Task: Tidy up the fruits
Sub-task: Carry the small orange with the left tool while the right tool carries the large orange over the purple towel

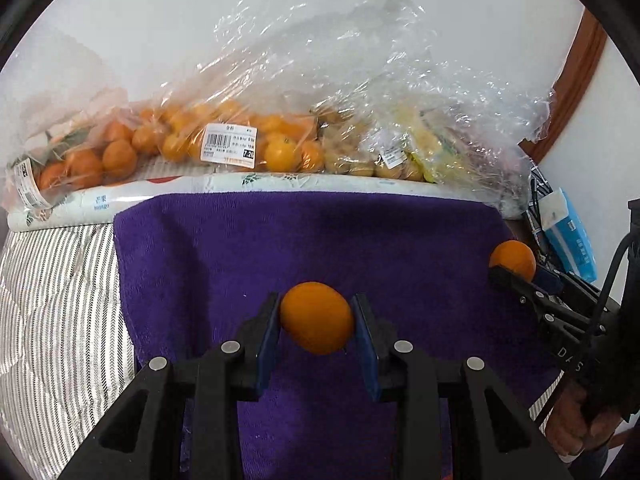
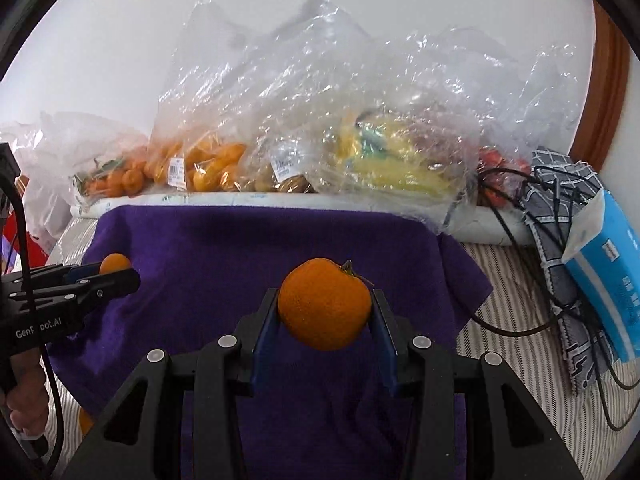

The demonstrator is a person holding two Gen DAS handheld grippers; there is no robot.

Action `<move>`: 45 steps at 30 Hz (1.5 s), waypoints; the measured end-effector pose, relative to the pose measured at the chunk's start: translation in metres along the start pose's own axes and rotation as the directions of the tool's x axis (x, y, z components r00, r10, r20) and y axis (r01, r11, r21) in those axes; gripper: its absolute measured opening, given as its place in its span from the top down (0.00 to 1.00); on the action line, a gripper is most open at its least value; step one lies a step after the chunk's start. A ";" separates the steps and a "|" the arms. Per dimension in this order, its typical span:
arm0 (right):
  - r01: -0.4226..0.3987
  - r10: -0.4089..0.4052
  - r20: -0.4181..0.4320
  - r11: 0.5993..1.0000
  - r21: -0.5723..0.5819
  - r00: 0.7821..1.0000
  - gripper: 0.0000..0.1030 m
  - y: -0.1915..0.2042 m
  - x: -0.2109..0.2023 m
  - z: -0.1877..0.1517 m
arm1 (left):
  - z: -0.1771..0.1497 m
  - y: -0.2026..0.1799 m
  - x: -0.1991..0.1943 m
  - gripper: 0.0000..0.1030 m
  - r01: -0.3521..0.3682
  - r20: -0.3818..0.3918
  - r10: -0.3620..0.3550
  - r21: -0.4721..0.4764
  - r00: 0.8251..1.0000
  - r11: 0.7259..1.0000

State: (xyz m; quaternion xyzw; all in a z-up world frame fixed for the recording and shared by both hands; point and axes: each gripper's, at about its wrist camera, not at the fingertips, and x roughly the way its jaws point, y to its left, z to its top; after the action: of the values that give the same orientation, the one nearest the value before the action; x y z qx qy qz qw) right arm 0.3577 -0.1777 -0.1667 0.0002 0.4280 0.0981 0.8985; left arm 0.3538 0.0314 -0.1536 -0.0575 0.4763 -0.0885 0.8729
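Black tongs fill the foreground on both sides, and each pair is gripping fruit: the left gripper [image 1: 316, 318] is clamped on a smooth orange [image 1: 317, 317], the right gripper [image 2: 325, 304] on a bigger, stemmed orange [image 2: 324, 304]. Both fruits hang just above the purple towel [image 1: 304, 240], neither one touching it.

My read on handling: these are light, firm and round, with a waxy skin that could roll or slip, so a squeeze across the widest part, as now, looks right, and too much squeeze would bruise them.

Now the containers, biggest first, all lined up along the far edge of the towel. At the right end, a large clear bag [image 2: 400, 160] holds yellow fruit, too crinkled over to name. Toward the middle, a bag with a price label [image 1: 230, 146] is packed with small oranges. Between those two, a smaller bag [image 1: 360, 156] carries pale brownish round fruit. At the left end, a bag of leafy tangerines [image 1: 80, 160]. Off the towel's right side, a blue tissue pack [image 2: 608, 280].
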 end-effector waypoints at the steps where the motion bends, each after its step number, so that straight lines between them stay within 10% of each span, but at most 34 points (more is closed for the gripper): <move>1: 0.000 0.000 -0.004 1.000 -0.001 1.000 0.58 0.000 0.002 -0.001 | 0.000 0.000 0.001 0.67 -0.002 -0.003 0.002 -0.001 1.000 1.000; 45: -0.006 0.004 -0.045 0.999 -0.034 0.999 0.55 0.006 0.018 -0.006 | -0.007 -0.001 0.024 0.67 -0.039 -0.055 0.040 0.013 0.998 0.999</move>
State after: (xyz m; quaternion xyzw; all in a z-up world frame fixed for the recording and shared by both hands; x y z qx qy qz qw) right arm 0.3630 -0.1694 -0.1834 -0.0161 0.4461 0.1076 0.8883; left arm 0.3608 0.0249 -0.1772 -0.0404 0.5009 -0.0757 0.8612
